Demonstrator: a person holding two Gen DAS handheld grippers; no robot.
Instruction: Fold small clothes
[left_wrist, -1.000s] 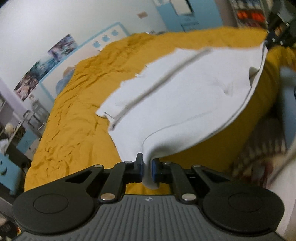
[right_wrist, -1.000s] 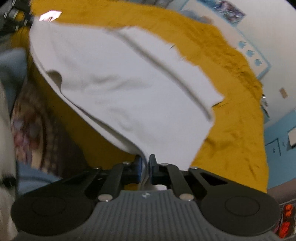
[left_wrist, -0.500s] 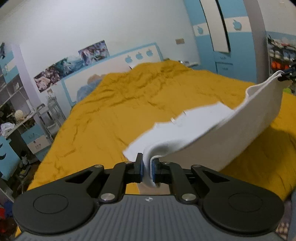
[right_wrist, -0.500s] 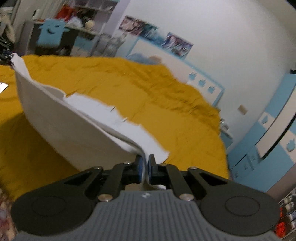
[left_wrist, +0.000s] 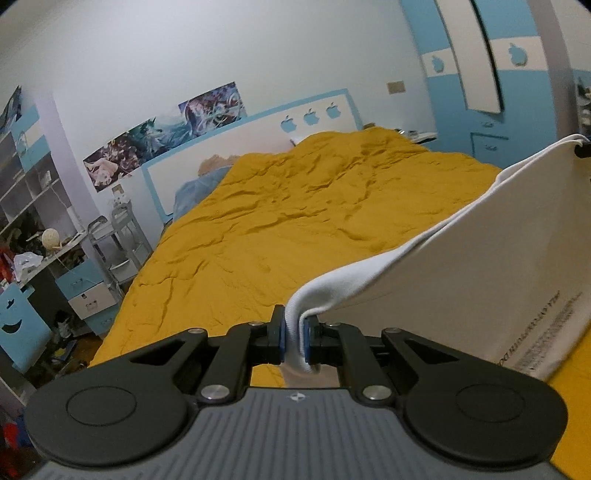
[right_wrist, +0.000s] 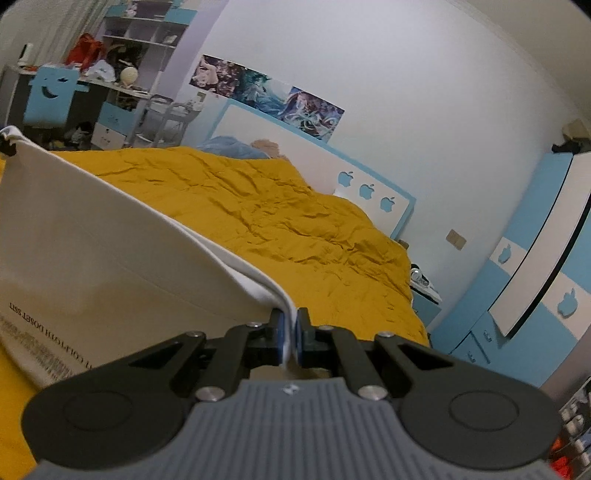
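Garment (left_wrist: 461, 266) | lifted clear of yellow bedspread (left_wrist: 295, 206), earlier draped flat | left gripper (left_wrist: 294, 338), right gripper (right_wrist: 290, 338) clamped on corners | stretched between, ready for fold

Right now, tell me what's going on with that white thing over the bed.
A person is folding a white garment with two handheld grippers. The left gripper is shut on one corner of it and the right gripper is shut on another, so the cloth hangs stretched between them above the yellow bedspread. Its upper edge runs taut from hand to hand, and some printed text shows on the side facing the cameras. No fold shows yet.
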